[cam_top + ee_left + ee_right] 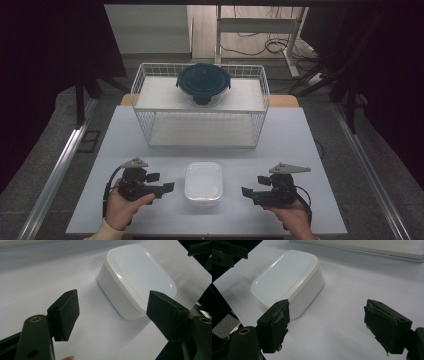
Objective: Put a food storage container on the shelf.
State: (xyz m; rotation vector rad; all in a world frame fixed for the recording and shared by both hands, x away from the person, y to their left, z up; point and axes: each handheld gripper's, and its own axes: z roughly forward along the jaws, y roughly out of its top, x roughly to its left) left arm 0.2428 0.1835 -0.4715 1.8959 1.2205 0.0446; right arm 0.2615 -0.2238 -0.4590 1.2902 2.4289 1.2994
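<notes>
Evidently the white lidded container (203, 183) sat near the table's (300, 150) front edge, between the two hands, so either could reach it. Both the left gripper (164, 183) and the right gripper (249, 190) stood wide open beside it, holding and touching nothing.

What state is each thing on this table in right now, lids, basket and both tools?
White container: lid on, flat on the table, untouched.
Round dark-lidded container: lid on, sitting on the wire basket's upper shelf.
Wire basket: upright, lower level bare.
Left tool: open, holding nothing, left of the white container.
Right tool: open, holding nothing, right of it.
</notes>
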